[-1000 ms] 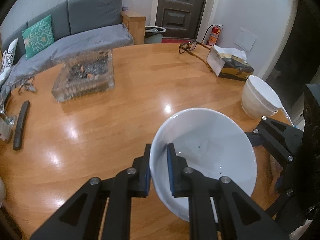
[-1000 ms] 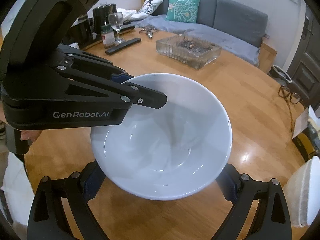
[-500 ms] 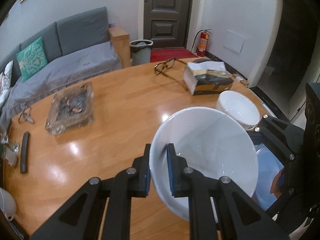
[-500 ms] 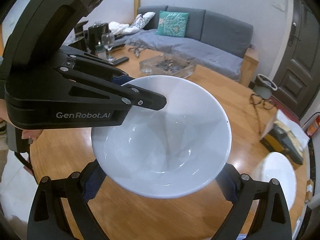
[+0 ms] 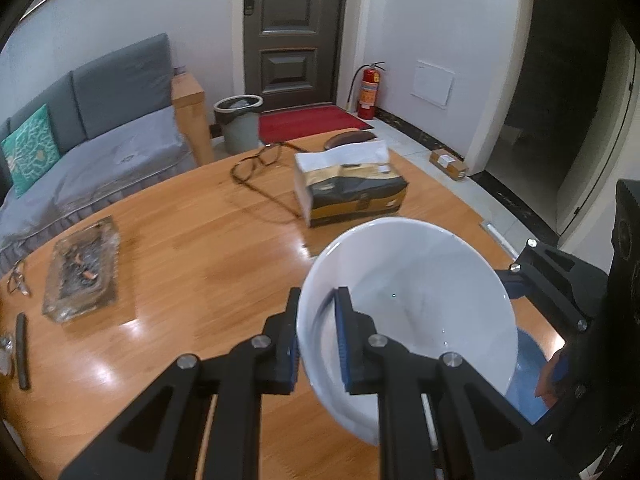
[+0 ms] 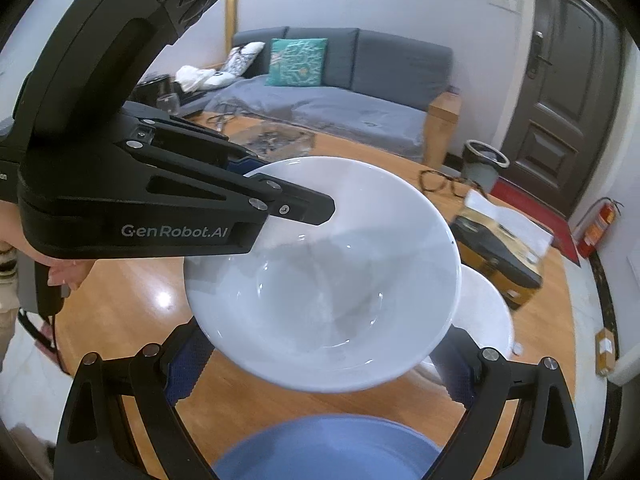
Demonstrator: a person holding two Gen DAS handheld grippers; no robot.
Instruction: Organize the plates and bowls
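Observation:
A wide white bowl (image 5: 420, 300) hangs tilted above the wooden table (image 5: 192, 264). My left gripper (image 5: 319, 296) is shut on its near rim, one pad inside and one outside. In the right wrist view the same white bowl (image 6: 320, 264) sits between the spread fingers of my right gripper (image 6: 322, 356), whose blue pads press its outer wall from both sides under the rim. The left gripper (image 6: 320, 208) reaches in from the left there. A blue plate (image 6: 328, 448) lies below the bowl, and a second white bowl (image 6: 488, 312) stands just behind it to the right.
A tissue box (image 5: 348, 184) lies beyond the bowl, with glasses on a cord (image 5: 256, 160) next to it. A glass ashtray (image 5: 82, 276) and a dark remote (image 5: 22, 352) are at the left. The table's edge runs close on the right, with floor beyond.
Both grippers have carried the white bowl upward and across the table toward the tissue box. The ashtray has slid away to the left, and the blue plate has come into view beneath.

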